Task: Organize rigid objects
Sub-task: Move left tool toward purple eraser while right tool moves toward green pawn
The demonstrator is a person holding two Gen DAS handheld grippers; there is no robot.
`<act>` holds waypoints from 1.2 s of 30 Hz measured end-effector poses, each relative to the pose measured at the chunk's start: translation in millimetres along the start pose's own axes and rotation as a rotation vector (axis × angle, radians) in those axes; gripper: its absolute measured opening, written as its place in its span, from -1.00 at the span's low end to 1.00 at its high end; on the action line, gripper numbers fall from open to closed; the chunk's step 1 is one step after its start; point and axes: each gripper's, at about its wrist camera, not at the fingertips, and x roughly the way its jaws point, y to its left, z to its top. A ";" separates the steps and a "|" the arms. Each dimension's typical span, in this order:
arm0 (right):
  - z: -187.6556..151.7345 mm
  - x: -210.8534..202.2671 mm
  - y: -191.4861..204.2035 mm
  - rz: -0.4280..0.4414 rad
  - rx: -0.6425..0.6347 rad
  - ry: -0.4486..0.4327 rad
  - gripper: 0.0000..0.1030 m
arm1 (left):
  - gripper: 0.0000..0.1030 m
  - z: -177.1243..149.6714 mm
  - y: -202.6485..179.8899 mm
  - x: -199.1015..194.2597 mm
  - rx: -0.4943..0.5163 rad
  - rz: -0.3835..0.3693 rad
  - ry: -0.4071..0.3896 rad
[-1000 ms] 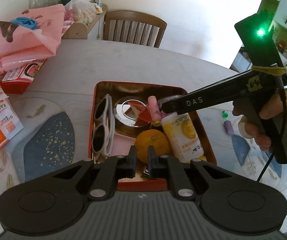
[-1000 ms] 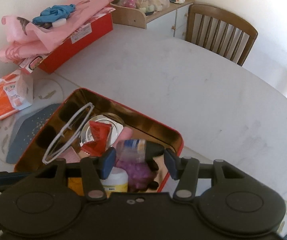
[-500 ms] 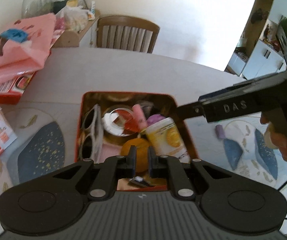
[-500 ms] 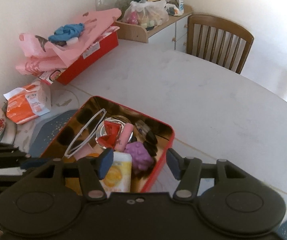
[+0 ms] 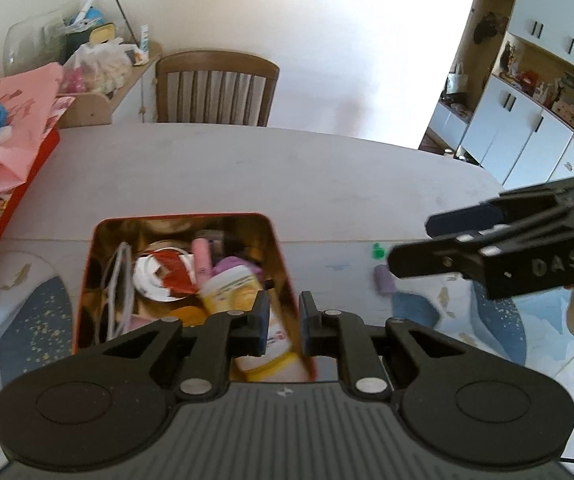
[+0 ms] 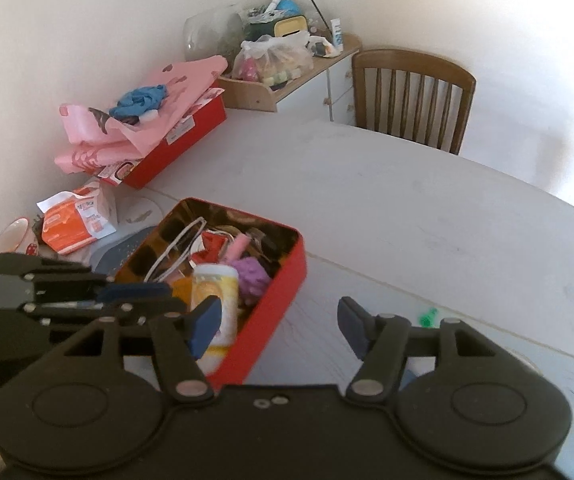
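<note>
A red tin box [image 5: 284,257] [image 6: 283,278] sits on the table, holding white-framed glasses [image 5: 117,280], a shiny round lid [image 5: 155,280], a pink tube [image 5: 201,256], a purple bumpy ball [image 6: 250,278], an orange item and a yellow-white bottle [image 5: 243,300] [image 6: 215,296]. My left gripper [image 5: 283,320] hovers over the box's near right rim, jaws almost closed and empty. My right gripper [image 6: 277,324] is open and empty, to the right of the box. A small purple cylinder [image 5: 383,285] and a green piece [image 5: 377,251] [image 6: 427,316] lie on the table right of the box.
A red carton under pink bags [image 6: 159,136] and an orange packet [image 6: 75,224] lie at the table's left. A wooden chair [image 5: 215,88] stands beyond the far edge. Blue-patterned placemats [image 5: 487,320] lie under the loose items. A small bowl [image 6: 11,236] sits far left.
My right gripper has pulled back out of the box to the right and opened wider, leaving the purple ball in the box. My left gripper has shifted right and parted slightly.
</note>
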 end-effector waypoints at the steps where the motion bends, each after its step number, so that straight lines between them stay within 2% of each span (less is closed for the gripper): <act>1: -4.2 -4.4 -5.5 0.000 0.005 -0.003 0.25 | -0.71 0.3 -5.6 1.2 0.004 0.001 0.001; 8: -31.5 -27.2 -42.6 -0.031 0.022 -0.016 0.45 | -0.68 0.9 -36.9 13.3 0.011 -0.002 0.013; 11: -43.9 -32.9 -60.2 -0.043 0.024 -0.016 0.52 | -0.41 0.6 -50.6 19.9 0.014 0.004 0.016; 13: -50.8 -35.6 -70.5 -0.045 0.031 -0.013 0.54 | -0.06 0.5 -60.6 24.7 0.013 0.005 0.014; 15: -55.4 -37.1 -81.9 -0.050 0.046 -0.008 0.57 | 0.19 -0.6 -69.8 28.1 0.015 0.014 0.006; 19: -57.3 -36.9 -103.1 -0.081 0.061 -0.009 0.69 | 0.43 0.7 -86.9 40.1 0.013 0.030 -0.002; 24: -53.1 -27.4 -121.0 -0.074 0.050 0.001 0.97 | 0.55 2.2 -108.9 59.3 0.017 0.048 -0.017; 31: -37.9 -0.2 -146.2 -0.069 0.095 0.029 0.98 | 0.55 1.0 -130.8 91.6 0.034 0.061 -0.008; 36: -29.0 24.5 -151.1 -0.060 0.082 0.050 0.98 | 0.56 -3.8 -134.7 113.8 0.023 0.068 0.009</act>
